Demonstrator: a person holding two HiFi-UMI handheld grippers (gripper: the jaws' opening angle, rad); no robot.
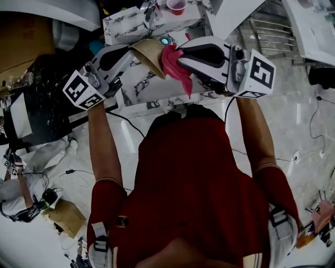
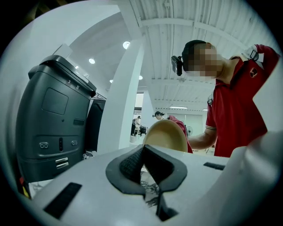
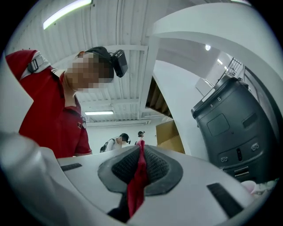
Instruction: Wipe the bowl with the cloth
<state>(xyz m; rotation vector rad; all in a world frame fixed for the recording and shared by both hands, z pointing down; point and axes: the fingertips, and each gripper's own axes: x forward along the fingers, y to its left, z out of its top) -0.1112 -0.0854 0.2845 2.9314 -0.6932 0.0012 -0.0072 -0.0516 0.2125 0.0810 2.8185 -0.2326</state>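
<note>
Left gripper [image 1: 130, 51] is clamped on the rim of the tan bowl [image 1: 149, 55], jaws pinched almost together on the thin wall. The bowl is held in the air, tipped on its side. Right gripper [image 1: 180, 55] is clenched on the red cloth [image 1: 175, 68]. The fabric is squeezed between the pads, and a loose tail hangs below the bowl. The cloth is bunched against the side of the bowl away from the left gripper and looks to be touching it. I cannot tell for sure whether it meets the inner or outer face.

Step, as a judgement: the wipe itself is in hand, with cloth on bowl. The next move calls for rubbing the cloth round the bowl's surface while the left grip holds the rim steady. Turning the bowl may be needed to reach the rest.

A marble-patterned table [image 1: 152, 89] lies under the bowl. A pink cup [image 1: 177, 5] stands beyond the bowl, well apart.
</note>
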